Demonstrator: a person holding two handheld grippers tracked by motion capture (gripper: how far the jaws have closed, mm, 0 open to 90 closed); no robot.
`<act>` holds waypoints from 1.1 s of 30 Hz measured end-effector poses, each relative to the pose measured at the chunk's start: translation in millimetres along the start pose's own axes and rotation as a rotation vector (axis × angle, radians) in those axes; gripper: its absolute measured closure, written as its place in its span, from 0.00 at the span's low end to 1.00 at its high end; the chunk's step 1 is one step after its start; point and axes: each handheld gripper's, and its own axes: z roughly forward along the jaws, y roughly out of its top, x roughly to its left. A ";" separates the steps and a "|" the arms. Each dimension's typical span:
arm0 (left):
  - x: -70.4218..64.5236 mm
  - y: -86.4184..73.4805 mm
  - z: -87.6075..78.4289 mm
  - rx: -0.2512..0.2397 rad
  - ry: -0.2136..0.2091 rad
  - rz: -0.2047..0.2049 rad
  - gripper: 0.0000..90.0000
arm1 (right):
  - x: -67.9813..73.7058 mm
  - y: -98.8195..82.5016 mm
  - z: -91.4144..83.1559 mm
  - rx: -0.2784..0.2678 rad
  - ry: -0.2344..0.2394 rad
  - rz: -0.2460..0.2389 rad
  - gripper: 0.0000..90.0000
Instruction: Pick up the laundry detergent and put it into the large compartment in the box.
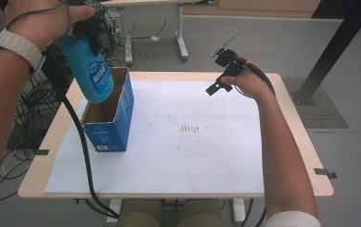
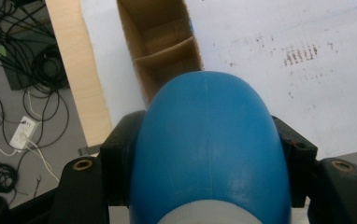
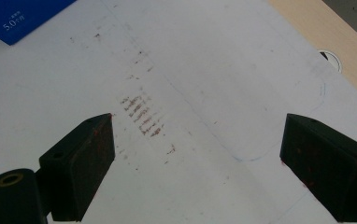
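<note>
A blue plastic bottle hangs tilted above an open blue cardboard box at the table's left. My left gripper is shut on the bottle's upper part. In the left gripper view the bottle's rounded bottom sits between the two black jaws, and the box's brown inside with a divider lies just beyond it. My right gripper is held at the table's far right, open, nothing between its fingers, which hover over the white sheet.
A white sheet with brownish smudges covers the wooden table. Cables lie on the floor to the left. A black cable trails from the left gripper over the front edge. Table legs stand beyond.
</note>
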 end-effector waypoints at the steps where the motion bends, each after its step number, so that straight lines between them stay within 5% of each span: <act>1: 1.1 -0.1 0.4 0.000 0.002 -0.007 0.42 | 0.0 0.1 0.4 0.000 -0.001 -0.003 0.11; 15: 17.9 1.9 10.3 0.019 0.010 -0.082 0.42 | -0.7 -0.1 0.7 -0.001 0.002 -0.002 0.11; 33: 29.0 4.8 23.7 0.033 0.016 -0.120 0.42 | -0.7 3.0 5.3 0.004 0.009 -0.007 0.11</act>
